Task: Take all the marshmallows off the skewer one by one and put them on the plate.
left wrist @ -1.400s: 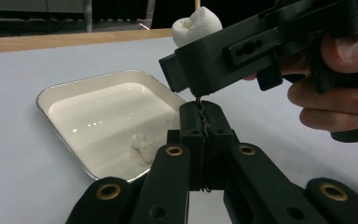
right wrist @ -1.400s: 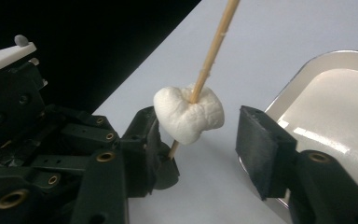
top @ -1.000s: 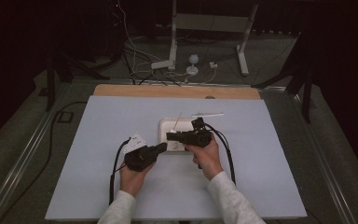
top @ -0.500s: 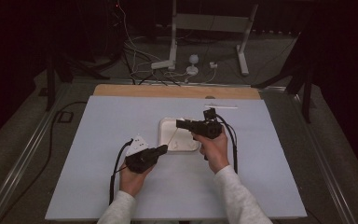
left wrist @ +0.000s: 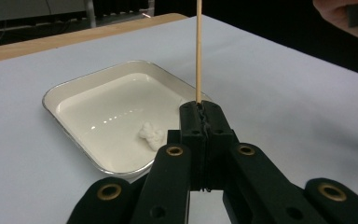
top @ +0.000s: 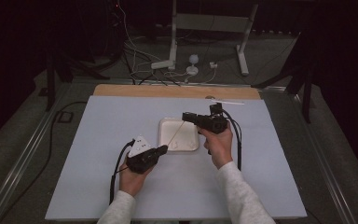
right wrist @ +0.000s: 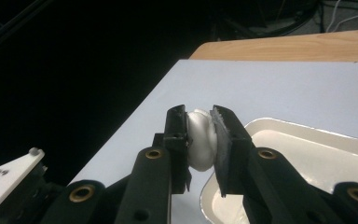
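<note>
Gripping a thin wooden stick (left wrist: 198, 51) between shut jaws, the left claw (top: 162, 149) sits near the table's (top: 98, 140) front edge, just beside a shallow white square tray (top: 165, 140). Farther back, the right claw (right wrist: 200, 135) clamps a white doughy lump (right wrist: 200, 140) over the tray's rim.

No text, label, brand, number or sign can be read on anything here

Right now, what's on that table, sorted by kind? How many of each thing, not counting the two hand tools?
White tray: 1
Thin wooden stick, clamped in the left gripper: 1
White soft lumps: 2, one in the tray, one pinched in the right gripper at
Total: 4
</note>
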Demonstrator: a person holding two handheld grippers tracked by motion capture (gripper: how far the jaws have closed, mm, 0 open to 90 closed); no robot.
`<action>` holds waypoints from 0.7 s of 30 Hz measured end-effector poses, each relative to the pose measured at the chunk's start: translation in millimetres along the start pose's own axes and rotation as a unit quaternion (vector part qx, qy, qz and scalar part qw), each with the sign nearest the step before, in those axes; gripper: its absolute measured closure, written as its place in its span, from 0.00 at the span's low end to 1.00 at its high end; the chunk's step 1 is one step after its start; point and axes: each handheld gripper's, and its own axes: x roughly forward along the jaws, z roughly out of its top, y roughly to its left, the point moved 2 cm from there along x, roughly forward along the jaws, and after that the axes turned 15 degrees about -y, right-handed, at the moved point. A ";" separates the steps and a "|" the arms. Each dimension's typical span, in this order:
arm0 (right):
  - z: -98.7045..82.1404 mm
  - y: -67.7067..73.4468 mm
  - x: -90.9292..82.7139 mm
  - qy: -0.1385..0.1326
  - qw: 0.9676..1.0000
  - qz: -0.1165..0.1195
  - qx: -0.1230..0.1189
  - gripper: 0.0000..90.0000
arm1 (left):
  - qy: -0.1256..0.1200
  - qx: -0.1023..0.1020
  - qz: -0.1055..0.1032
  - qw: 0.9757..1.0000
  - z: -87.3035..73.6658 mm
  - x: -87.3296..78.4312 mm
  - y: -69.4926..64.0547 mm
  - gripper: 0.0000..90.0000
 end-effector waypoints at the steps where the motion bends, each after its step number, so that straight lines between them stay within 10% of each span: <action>1: 0.0 0.0 0.4 -0.002 1.000 -0.001 -0.002 0.86 | 0.002 0.001 0.001 1.000 -0.5 0.1 0.5 1.00; 14: 4.4 -1.8 -5.1 -0.036 0.998 -0.035 -0.026 0.89 | 0.049 0.048 0.028 0.997 -8.6 1.2 1.1 1.00; 17: 24.6 -10.6 -21.6 -0.076 0.996 -0.043 -0.010 0.89 | 0.035 0.013 0.031 0.999 -10.7 -2.5 9.4 1.00; 21: 34.3 -13.7 -30.9 -0.056 0.997 -0.040 -0.027 0.88 | 0.016 -0.001 0.032 0.999 -5.4 -3.8 11.0 1.00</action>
